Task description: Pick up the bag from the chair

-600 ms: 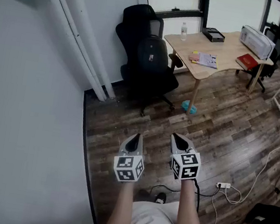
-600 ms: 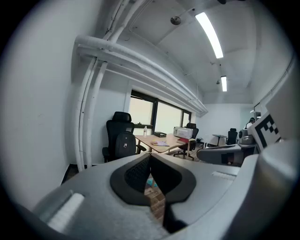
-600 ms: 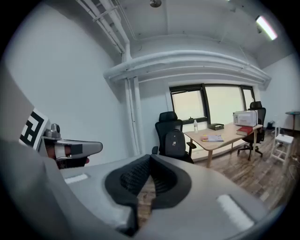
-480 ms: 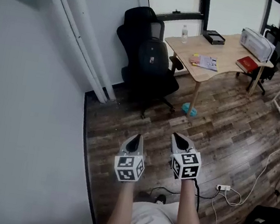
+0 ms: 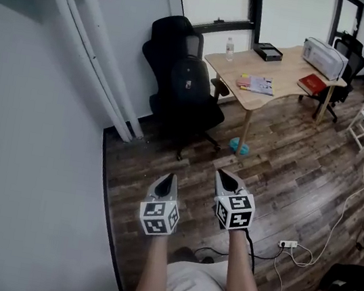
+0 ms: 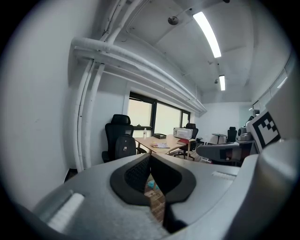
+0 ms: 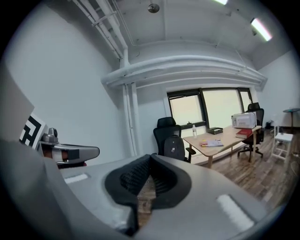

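My left gripper (image 5: 166, 181) and right gripper (image 5: 227, 178) hang side by side over the wooden floor (image 5: 288, 165), both tilted slightly downward. Both sets of jaws are clenched with nothing between them; in the left gripper view only floor shows through the gap behind the touching tips, and the right gripper view shows the same.

The bag (image 5: 189, 84), a black backpack, stands upright on the seat of the black office chair (image 5: 171, 40), leaning against its backrest. It is at about twelve o'clock from my jaws and well apart from them. In the left gripper view, the bag (image 6: 125, 146) sits at about eleven o'clock above my tips. In the right gripper view, it (image 7: 174, 148) sits at about one o'clock.

Just beside the chair, at one o'clock, is the pale wooden desk (image 5: 283, 72), carrying a clear bottle (image 5: 230, 46), some papers (image 5: 256, 85) and a red book (image 5: 313, 83). A white wall (image 5: 30, 152) runs along my nine o'clock side.
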### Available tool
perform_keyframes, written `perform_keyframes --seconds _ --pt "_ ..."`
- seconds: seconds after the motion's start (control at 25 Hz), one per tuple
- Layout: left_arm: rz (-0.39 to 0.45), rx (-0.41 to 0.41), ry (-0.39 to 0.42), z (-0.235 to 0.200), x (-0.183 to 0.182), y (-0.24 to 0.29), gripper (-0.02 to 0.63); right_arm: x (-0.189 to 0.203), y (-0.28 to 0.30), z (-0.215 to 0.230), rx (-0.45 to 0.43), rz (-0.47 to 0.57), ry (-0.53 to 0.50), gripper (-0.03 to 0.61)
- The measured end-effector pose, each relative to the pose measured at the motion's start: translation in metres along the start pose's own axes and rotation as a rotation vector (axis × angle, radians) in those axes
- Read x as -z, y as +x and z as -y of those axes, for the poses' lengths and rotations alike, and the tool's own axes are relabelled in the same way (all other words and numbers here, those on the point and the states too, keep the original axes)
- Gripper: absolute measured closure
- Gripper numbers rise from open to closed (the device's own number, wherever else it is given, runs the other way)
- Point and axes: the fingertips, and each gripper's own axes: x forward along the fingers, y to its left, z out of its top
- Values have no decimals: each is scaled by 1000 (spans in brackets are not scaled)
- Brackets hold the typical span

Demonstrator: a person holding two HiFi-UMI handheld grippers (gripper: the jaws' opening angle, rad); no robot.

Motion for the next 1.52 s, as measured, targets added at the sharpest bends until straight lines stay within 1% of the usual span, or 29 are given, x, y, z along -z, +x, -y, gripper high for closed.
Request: perform_keyframes --seconds 0.2,0.44,0.68,0.84,0.96,1.08,1.16,1.32,1.44,1.52 --pt "-2 3 -4 -2 2 7 606 1 4 8 0 11 32 578" --pt "12 -9 -36 -22 1 21 606 5 23 9 -5 1 43 578" --pt "-19 6 -66 -43 15 66 606 9 63 16 -15 -24 27 578" --pt "7 12 -81 -58 3 103 606 -1 97 23 -23 -21 8 578" --pt "18 31 -62 -70 -11 133 606 -14 128 32 -18 -9 10 578" --pt "27 44 -64 -94 -31 160 606 -32 161 40 4 9 38 578" --pt "29 46 -77 -112 -40 178 606 -40 182 46 35 17 66 578" --pt "22 85 -117 -134 -43 216 606 -42 219 59 81 -13 73 578" --pt "23 98 -144 -147 -43 244 606 -44 244 70 108 -47 74 578" --pt "22 111 -163 -160 -38 259 606 -42 260 74 135 -66 84 578"
